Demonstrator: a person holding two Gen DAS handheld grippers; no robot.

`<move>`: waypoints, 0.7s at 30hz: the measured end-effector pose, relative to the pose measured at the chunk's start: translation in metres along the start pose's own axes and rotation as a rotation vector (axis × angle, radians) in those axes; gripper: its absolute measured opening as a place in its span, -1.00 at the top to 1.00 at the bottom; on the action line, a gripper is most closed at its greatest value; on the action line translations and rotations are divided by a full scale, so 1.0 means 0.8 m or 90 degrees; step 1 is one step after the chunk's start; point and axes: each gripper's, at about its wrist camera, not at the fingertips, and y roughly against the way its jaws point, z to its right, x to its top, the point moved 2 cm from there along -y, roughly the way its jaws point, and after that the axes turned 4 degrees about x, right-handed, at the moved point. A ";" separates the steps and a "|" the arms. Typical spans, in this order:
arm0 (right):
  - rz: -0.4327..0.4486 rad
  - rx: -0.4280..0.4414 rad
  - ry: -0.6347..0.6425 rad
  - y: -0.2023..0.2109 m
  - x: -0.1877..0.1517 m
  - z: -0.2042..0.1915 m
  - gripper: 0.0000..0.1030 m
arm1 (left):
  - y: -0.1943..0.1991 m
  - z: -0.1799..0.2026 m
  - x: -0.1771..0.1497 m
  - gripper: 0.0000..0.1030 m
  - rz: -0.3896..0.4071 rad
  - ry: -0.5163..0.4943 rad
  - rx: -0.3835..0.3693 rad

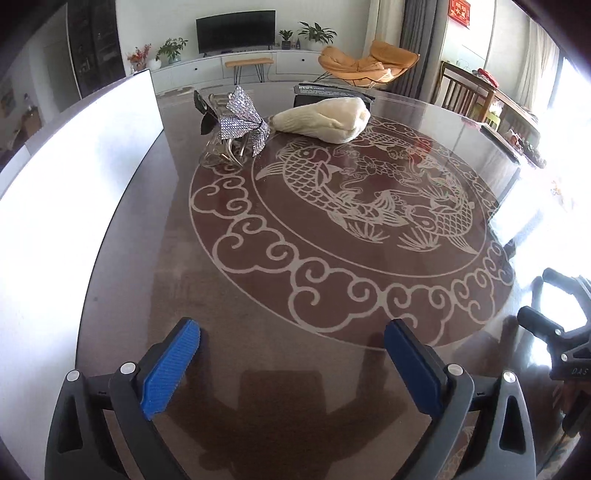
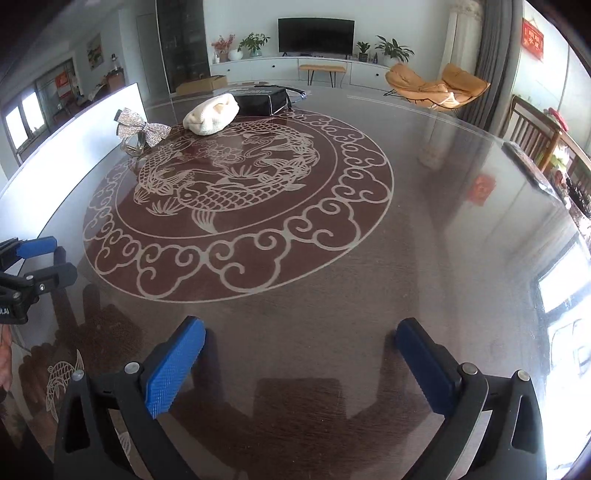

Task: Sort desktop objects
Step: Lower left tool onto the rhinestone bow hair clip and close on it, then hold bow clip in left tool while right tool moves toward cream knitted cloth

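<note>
Glossy dark glass tabletop, fish medallion at centre. Left gripper and right gripper both spread wide, empty, above near edge. Sortables well apart at far side: sequin bow on glass bottle, cream plush hat beside, black case behind. Advice: reach far, take one item per claw; grasp soft hat mid-body; bottle likely slippery, tippy.

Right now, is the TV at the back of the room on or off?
Off, as far as shows: the TV screen is uniformly dark in both wrist views, with no picture or glow.
</note>
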 end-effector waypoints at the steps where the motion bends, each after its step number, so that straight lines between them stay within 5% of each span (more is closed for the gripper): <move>1: 0.000 0.000 0.000 0.000 0.000 0.000 -1.00 | -0.010 -0.004 0.013 -1.00 0.007 -0.002 0.005; 18: 0.000 -0.001 0.001 -0.002 -0.001 -0.003 -1.00 | -0.110 -0.049 0.171 -1.00 0.013 0.020 0.021; 20: 0.000 -0.001 0.001 -0.002 -0.001 -0.003 -1.00 | -0.111 -0.048 0.177 -0.78 0.026 0.012 0.021; 21: 0.000 -0.001 0.001 -0.002 -0.001 -0.003 -1.00 | -0.108 -0.049 0.179 -0.29 0.042 0.011 0.022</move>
